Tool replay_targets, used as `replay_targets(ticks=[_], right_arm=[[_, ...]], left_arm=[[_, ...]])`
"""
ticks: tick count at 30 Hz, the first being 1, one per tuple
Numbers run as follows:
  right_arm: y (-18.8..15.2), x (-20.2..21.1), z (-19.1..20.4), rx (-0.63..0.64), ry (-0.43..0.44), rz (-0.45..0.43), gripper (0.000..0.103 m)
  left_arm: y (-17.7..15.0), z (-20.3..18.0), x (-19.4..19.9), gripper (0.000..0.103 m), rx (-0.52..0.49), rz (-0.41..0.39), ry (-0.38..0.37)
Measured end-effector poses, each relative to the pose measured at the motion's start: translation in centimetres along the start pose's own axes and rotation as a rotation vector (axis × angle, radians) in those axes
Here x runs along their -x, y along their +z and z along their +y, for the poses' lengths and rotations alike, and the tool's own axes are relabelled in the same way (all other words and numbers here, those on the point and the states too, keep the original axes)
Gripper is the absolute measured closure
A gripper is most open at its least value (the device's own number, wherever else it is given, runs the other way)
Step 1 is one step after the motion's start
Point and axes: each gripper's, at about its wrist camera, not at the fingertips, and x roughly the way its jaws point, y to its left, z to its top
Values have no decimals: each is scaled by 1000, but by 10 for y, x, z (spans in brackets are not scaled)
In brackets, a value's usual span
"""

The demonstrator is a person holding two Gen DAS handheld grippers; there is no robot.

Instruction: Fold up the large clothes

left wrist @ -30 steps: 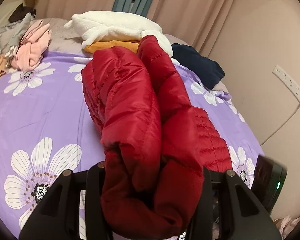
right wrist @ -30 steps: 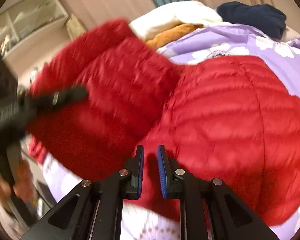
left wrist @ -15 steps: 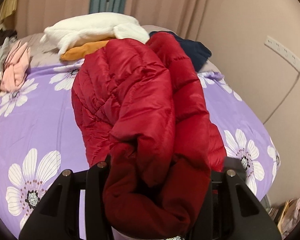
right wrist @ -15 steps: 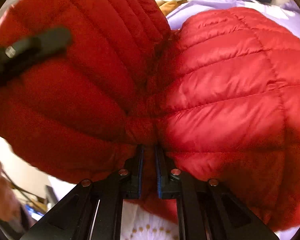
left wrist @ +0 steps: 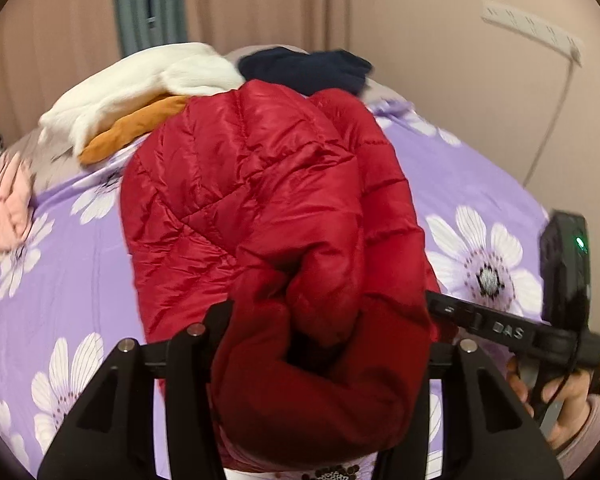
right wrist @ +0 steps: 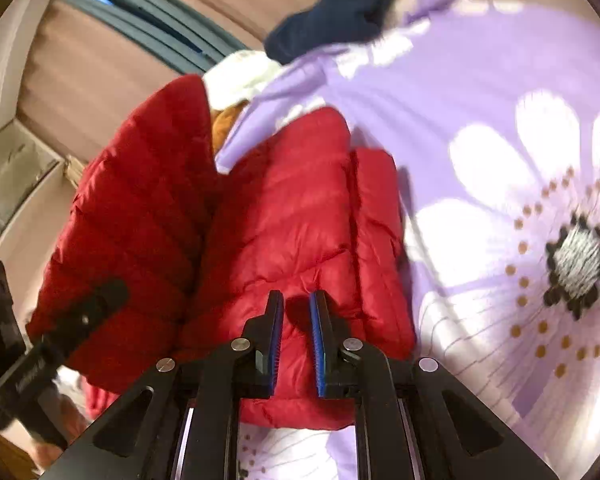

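Jaws of the left gripper (left wrist: 320, 364), just eased wider, were clamped on the bunched jacket (left wrist: 260, 208) mid-bed (left wrist: 60, 280); the right gripper (right wrist: 296, 336) was closed, empty. Puffy, slippery fabric is judged best gripped at seams.

The left gripper (left wrist: 320, 344) has just been opening a little, the thick bunch of the red jacket (left wrist: 260, 208) between its fingers (left wrist: 196, 344) and filling the gap. The right gripper (right wrist: 296, 340), a second ago clear of the jacket and half a second ago closed on a fold, now shows jacket behind its narrow gap. Its handle (left wrist: 500, 330) now shows just right of the left fingers.
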Motion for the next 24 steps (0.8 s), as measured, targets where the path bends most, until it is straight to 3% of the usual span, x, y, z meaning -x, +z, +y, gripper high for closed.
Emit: replay_targets(ticks=[5,7,8,9,11,17,21,22,24], right_arm=[[1,-15,-28,-173,117,39,91],[6,-11,-42,-252,194,31,86],[8,-8,-44,-270,214,24,70],[11,-4,-47,-292,249,10,45],[15,3,-38,-299,329,-15,25],[48,-13,16,-181,401,32,25],[39,-9,39,-95,367,84,25],[39,-13,46,-65,349,91,30],[43,-25,50,-20,305,97,65]], left_arm=[[-10,-19,-18,35,-91,47,-63],[-14,-20,-20,29,-105,61,-95],[-15,-19,-21,25,-103,68,-118],[-15,-17,-21,24,-99,73,-137],[-14,-15,-21,21,-87,81,-168],[-15,-19,-22,20,-104,91,-173],[-17,-20,-22,20,-100,96,-173],[-17,-20,-22,20,-97,98,-174],[-17,-20,-22,20,-93,100,-174]])
